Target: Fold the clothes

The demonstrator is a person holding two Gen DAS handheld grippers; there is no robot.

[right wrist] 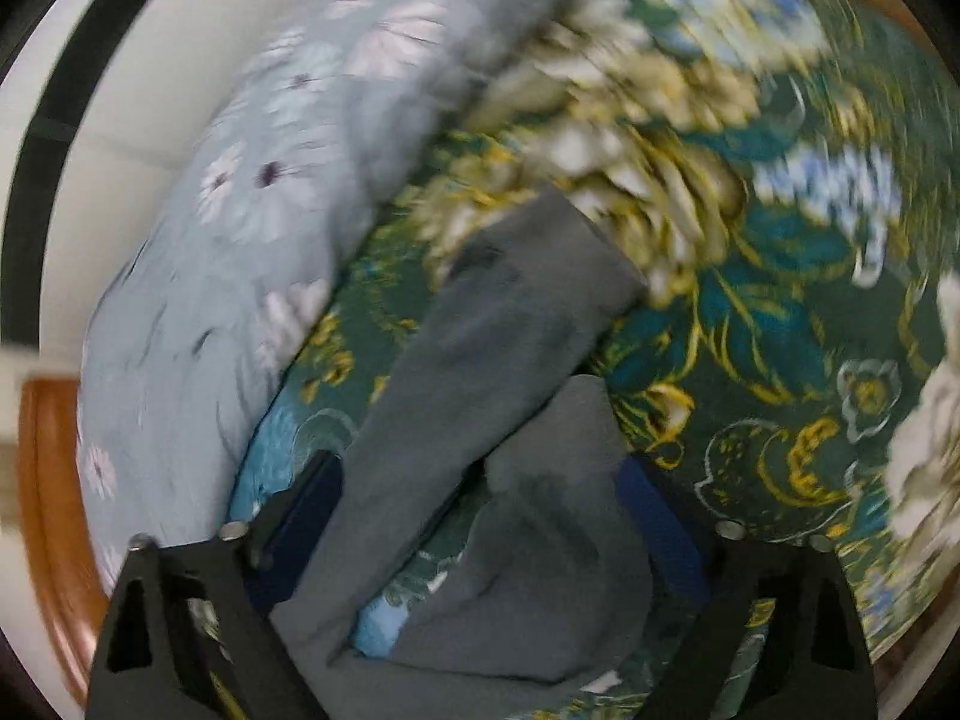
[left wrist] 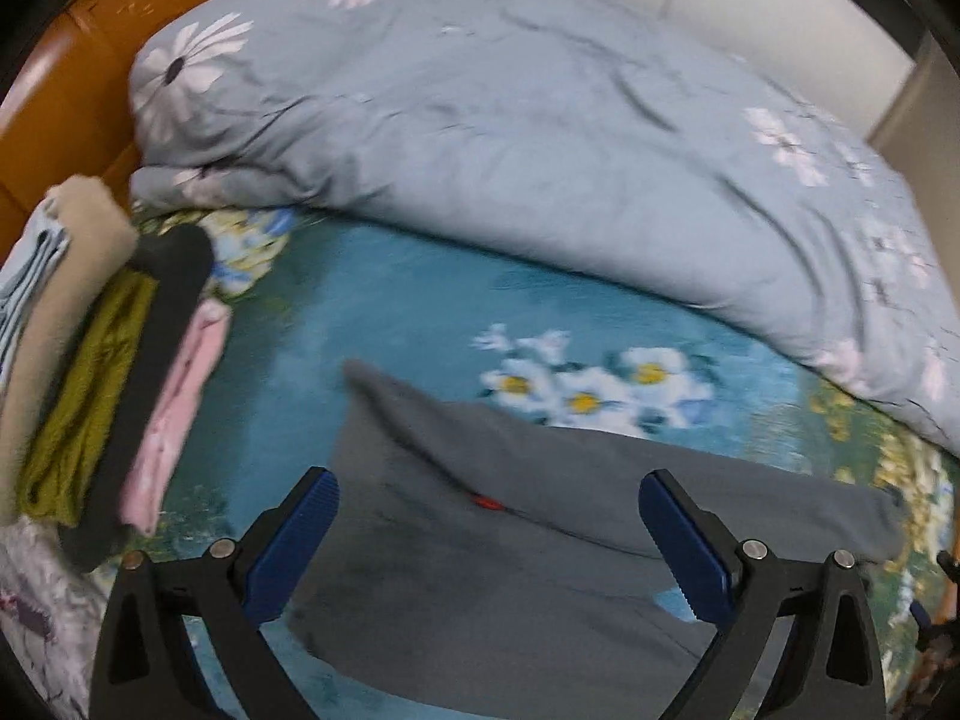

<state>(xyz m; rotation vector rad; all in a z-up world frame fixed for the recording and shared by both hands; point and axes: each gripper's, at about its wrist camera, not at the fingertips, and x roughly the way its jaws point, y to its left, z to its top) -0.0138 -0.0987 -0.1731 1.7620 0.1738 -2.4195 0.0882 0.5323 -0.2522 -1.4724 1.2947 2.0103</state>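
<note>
A dark grey garment [left wrist: 480, 588] with a small red tag [left wrist: 487, 503] lies spread on the floral bed sheet [left wrist: 390, 312]. My left gripper [left wrist: 487, 477] hovers over its middle, blue pads [left wrist: 306, 540] wide apart and touching nothing, so it is open. In the right wrist view the same grey garment [right wrist: 480, 330] runs in two long folds, blurred, on the green floral sheet [right wrist: 780, 330]. My right gripper [right wrist: 480, 486] stands wide with both folds between its fingers. The cloth hides part of both pads, and I see no pinch.
A pile of folded clothes [left wrist: 108, 372], beige, olive, black and pink, lies at the left. A rumpled pale blue daisy quilt [left wrist: 510, 120] [right wrist: 210, 300] fills the far side of the bed. An orange wooden headboard [left wrist: 60, 78] and bed frame [right wrist: 48, 510] bound it.
</note>
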